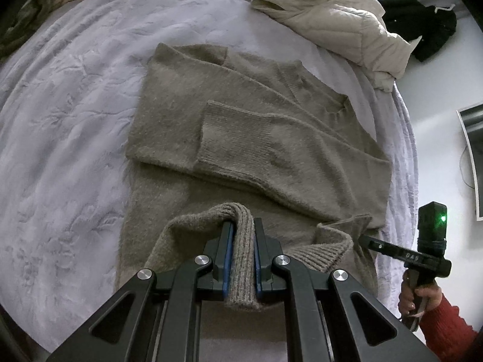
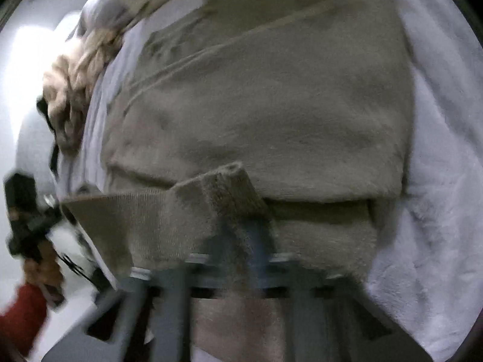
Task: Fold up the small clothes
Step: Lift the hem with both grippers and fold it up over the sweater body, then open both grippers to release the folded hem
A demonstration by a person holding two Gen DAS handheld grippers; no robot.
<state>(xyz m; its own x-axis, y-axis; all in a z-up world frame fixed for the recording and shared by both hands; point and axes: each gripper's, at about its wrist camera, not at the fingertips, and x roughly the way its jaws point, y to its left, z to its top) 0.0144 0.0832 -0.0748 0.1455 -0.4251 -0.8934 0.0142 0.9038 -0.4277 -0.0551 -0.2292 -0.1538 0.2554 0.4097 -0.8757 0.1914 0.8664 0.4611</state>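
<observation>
Closest in, the left tongs are clamped on the ribbed hem of the taupe sweater, a bunch of knit pinched between the blue pads and lifted off the bed. Off to the side, the right tongs have the other hem corner: that wrist view is smeared with blur, but a fold of ribbed knit stands up between the two fingers, so I read them as closed on it. A hand in a red sleeve works that handle.

So the step looks like the bottom-up fold: both sleeves already lie crossed over the chest, and the hem is held at both corners. The next move, I'd judge, calls for carrying both corners forward together, level, toward the neckline, keeping the edge taut so the fluffy knit doesn't sag in the middle, then letting go square.

Farther back, the sweater's body lies flat on the lilac bedspread. Beyond it sit a cream quilted jacket and a dark garment. No baskets or bins in sight.
</observation>
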